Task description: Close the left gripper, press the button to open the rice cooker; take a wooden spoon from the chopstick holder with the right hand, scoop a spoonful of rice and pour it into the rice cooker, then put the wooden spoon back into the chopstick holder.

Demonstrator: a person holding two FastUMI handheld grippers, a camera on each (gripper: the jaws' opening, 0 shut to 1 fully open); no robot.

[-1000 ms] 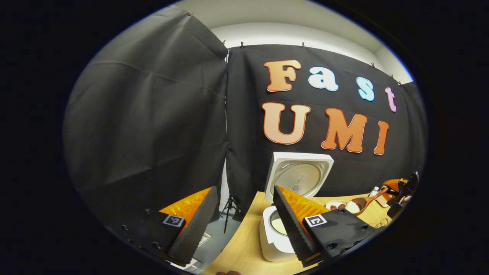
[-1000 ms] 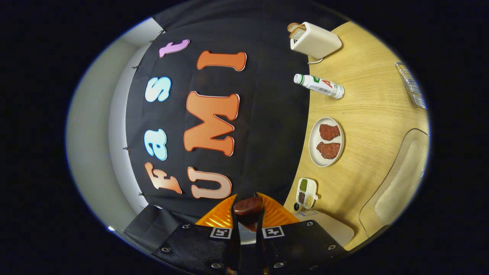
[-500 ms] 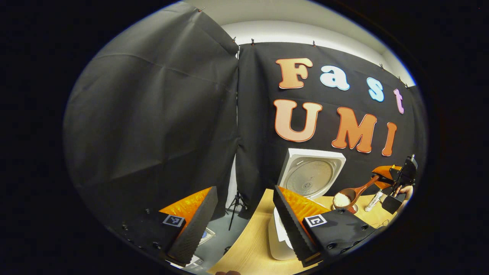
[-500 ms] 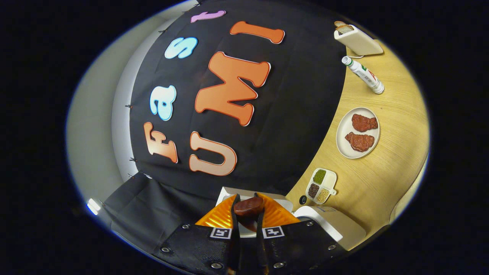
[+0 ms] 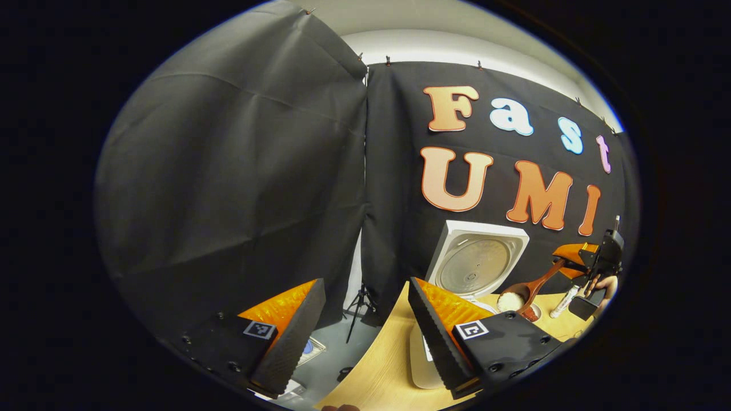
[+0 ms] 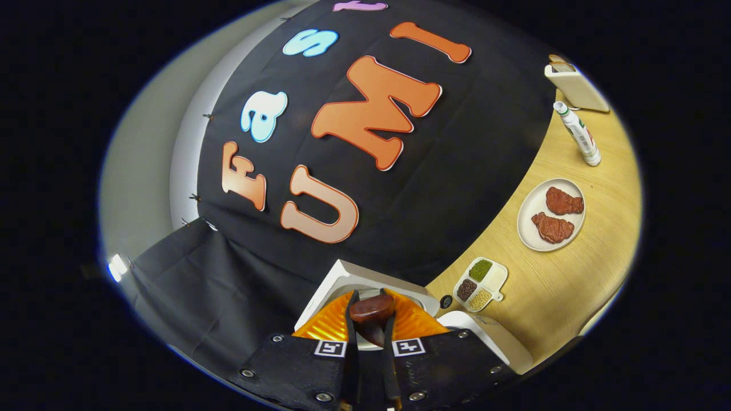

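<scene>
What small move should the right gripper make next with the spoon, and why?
Probably carry the wooden spoon a little further until its bowl is over the pot of the rice cooker, then tip it. The lid stands open, the bowl holds rice beside the cooker, and the right gripper is shut on the handle.

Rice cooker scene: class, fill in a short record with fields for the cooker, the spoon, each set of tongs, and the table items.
Rice cooker: lid up, standing open on the wooden table
Wooden spoon: bowl loaded with white rice, held beside the open lid
Right tongs: shut on the wooden spoon handle
Left tongs: open, holding nothing
Table items: plate with two brown pieces, small divided dish, bottle lying down, toaster
</scene>
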